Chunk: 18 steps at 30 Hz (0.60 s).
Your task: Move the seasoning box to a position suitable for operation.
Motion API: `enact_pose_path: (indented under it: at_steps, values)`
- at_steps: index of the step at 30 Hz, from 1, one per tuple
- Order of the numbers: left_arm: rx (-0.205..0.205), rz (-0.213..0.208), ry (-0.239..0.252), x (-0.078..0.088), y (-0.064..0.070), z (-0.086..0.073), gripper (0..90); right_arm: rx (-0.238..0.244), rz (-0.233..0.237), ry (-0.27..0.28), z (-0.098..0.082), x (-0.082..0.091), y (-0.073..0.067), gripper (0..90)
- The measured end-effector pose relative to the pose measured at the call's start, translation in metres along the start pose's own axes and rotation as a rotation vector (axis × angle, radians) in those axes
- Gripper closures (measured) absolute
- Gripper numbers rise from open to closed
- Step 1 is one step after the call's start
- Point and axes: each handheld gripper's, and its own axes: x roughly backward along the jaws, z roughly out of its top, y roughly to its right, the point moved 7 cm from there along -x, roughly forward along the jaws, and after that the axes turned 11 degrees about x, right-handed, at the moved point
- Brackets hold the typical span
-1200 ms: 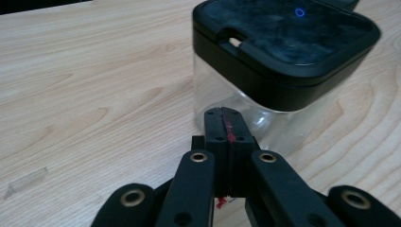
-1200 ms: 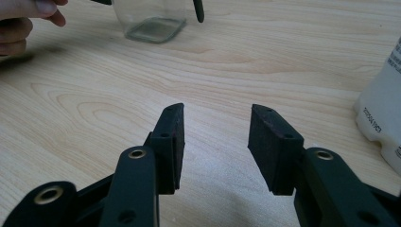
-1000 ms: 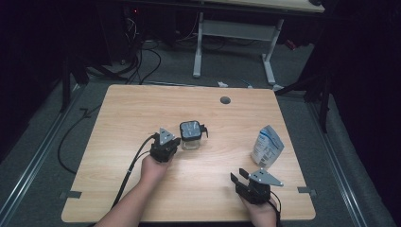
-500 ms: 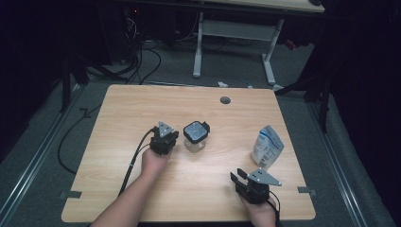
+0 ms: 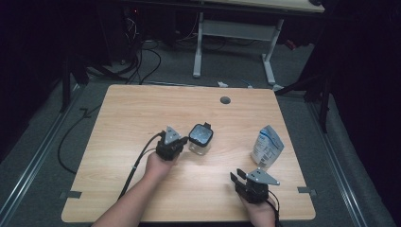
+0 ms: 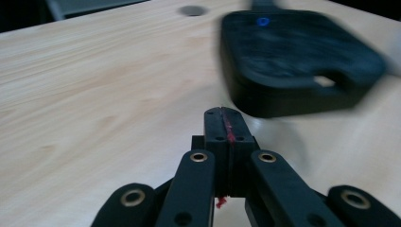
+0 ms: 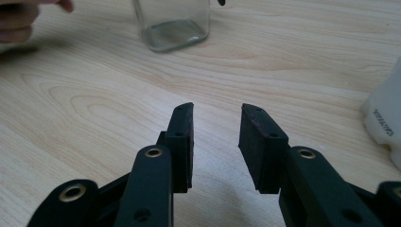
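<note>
While both hands rest low on the desk [image 5: 127,113], the scene reads as follows.

Jar: a clear glass jar [image 5: 200,138] with a black lid stands upright near the middle of the desk; in the right gripper view its glass base [image 7: 171,23] shows at the top, and in the left gripper view its black lid [image 6: 295,59] looms blurred at the upper right.

Left claw: the left claw [image 5: 176,140] lies just beside the jar on its left, tips toward it; whether it touches the glass I cannot tell. Its jaws are pressed together with nothing between them, as the left gripper view [image 6: 223,124] shows.

Right claw: the right claw [image 5: 240,176] sits at the near right of the desk, well apart from the jar. Its jaws stand apart over bare wood [image 7: 215,125] and have just been closing, with nothing between them.

Pouch: a white and blue pouch [image 5: 266,146] stands upright just beyond the right claw, to the right of the jar; its white edge [image 7: 385,123] shows in the right gripper view.

Desk hole: a round grommet hole [image 5: 225,100] lies near the far edge.
</note>
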Motion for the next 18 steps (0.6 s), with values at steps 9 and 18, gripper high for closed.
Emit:
enact_pose_path:
  at_steps: [9, 18]
  values:
    - [-0.050, -0.047, 0.002, 0.005, 0.049, -0.013, 90.0, -0.014, -0.024, -0.010, -0.003, 0.001, 0.009, 67.2]
    - [0.099, 0.084, 0.003, -0.041, -0.024, 0.018, 90.0, -0.002, -0.007, -0.027, -0.004, -0.007, 0.002, 69.2]
